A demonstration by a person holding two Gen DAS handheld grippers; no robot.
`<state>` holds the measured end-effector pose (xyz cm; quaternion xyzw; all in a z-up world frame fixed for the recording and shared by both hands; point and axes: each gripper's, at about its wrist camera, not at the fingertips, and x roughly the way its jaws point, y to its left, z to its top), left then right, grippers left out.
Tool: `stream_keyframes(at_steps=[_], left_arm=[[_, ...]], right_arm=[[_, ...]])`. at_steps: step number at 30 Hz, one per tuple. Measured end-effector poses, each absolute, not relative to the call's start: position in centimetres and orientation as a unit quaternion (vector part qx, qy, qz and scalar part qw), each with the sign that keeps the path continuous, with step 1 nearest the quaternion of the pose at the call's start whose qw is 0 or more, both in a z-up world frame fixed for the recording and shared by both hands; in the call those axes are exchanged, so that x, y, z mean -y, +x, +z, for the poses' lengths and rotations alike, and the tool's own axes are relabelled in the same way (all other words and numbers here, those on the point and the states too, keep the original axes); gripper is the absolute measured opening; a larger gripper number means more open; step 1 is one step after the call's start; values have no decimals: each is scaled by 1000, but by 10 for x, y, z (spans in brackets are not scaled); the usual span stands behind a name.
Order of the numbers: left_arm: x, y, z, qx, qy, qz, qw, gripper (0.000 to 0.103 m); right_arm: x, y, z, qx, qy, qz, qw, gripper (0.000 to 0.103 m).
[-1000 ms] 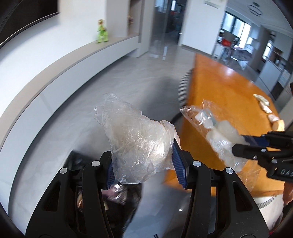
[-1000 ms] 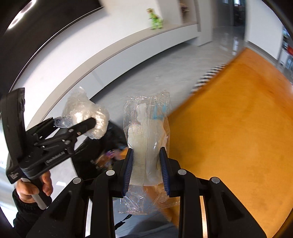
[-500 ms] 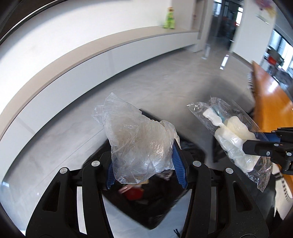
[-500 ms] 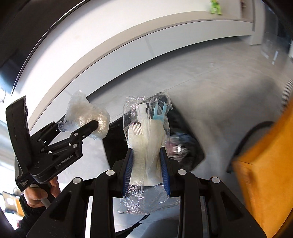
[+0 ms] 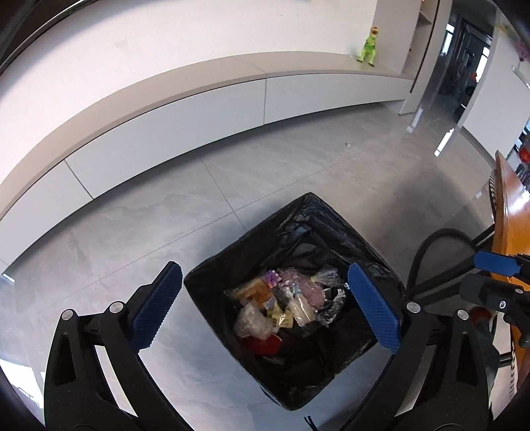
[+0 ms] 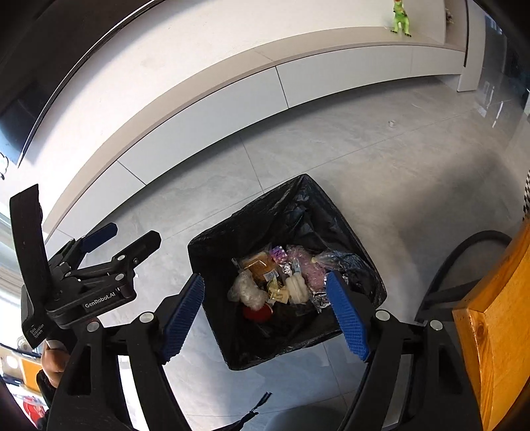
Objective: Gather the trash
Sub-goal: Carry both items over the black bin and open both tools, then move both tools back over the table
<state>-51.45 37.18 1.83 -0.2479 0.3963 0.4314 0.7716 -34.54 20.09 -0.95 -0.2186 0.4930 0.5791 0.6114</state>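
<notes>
My left gripper (image 5: 265, 308) has just sprung wide and grips nothing; my right gripper (image 6: 265, 315) has just released too, nothing between its blue pads. Below both stands the square bin lined with a black plastic bag (image 5: 318, 212). The crumpled clear plastic wrapper (image 5: 251, 323) and the clear packet of white pieces (image 6: 296, 288) lie inside on the heap.

Right gripper (image 6: 265, 311): jaws just opened, empty, above black-lined trash bin (image 6: 351, 232) holding wrappers (image 6: 281, 278). Left gripper (image 6: 124, 237): open, left. Green dinosaur toy (image 6: 400, 17): far ledge.
</notes>
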Motion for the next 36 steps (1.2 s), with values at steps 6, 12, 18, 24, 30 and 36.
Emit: stream_keyframes(at_steps=[6,12,18,24,30,36], left_arm=[[-362,-496,25,-397,-235,420,781,97],[-347,-459,33,-404,-220,395,795,97],[-325,-404,45,-412,-192,351,819,97],[-293,-330,57,-411,-183,279,848,97],[-237,-236,66,-428,-146,193,871,97],[-180,-159,66,-448,-112,124,878,97]], right_arm=[[-189,-333,-2,-493,-200,580,617,77],[-167,-308,9,-491,-181,573,631,77],[-126,-259,20,-494,-147,548,659,77],[-66,-197,33,-495,-111,497,704,77],[17,-124,41,-502,-70,419,753,77],[96,-72,41,-506,-34,345,790,77]])
